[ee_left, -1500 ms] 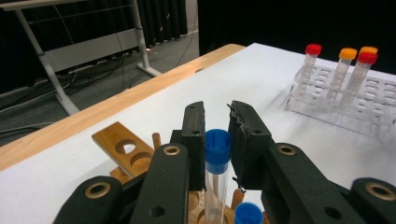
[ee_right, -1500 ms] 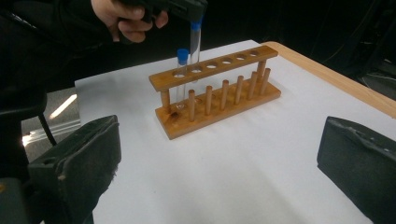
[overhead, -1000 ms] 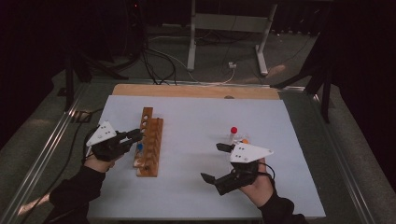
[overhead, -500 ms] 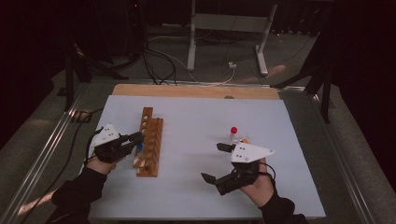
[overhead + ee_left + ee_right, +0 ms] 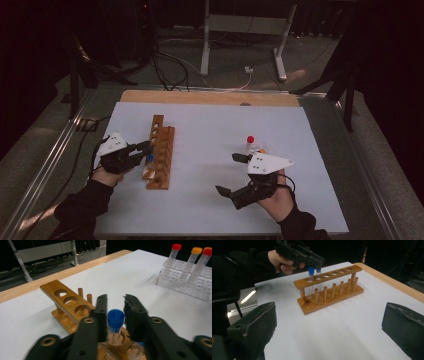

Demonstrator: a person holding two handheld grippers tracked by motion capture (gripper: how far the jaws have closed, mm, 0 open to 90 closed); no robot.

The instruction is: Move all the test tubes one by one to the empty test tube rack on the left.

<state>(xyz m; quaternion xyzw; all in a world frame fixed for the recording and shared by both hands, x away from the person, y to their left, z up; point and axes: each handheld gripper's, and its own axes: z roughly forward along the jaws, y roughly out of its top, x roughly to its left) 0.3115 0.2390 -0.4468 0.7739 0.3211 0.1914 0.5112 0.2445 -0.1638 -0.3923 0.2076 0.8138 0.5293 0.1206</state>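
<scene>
A wooden tube rack (image 5: pixel 161 155) stands left of centre on the white table top (image 5: pixel 210 205). My left gripper (image 5: pixel 148 151) reaches over its near end. Its jaws have just been opening and flank the blue cap of a tube (image 5: pixel 115 318) that stands in a rack hole (image 5: pixel 115 298). A second blue-capped tube (image 5: pixel 311 271) stands in the hole beside it. My right gripper (image 5: pixel 227 173) rests on the table at the right, its jaws wide open and empty (image 5: pixel 328 325). Behind it a clear rack (image 5: pixel 185 285) holds red- and orange-capped tubes (image 5: pixel 250 139).
A wooden strip (image 5: pixel 210 97) edges the table's far side. Metal rails (image 5: pixel 60 145) run along both sides, and cables (image 5: pixel 165 70) and a stand's legs (image 5: pixel 205 45) lie on the floor beyond. White surface lies between the two racks.
</scene>
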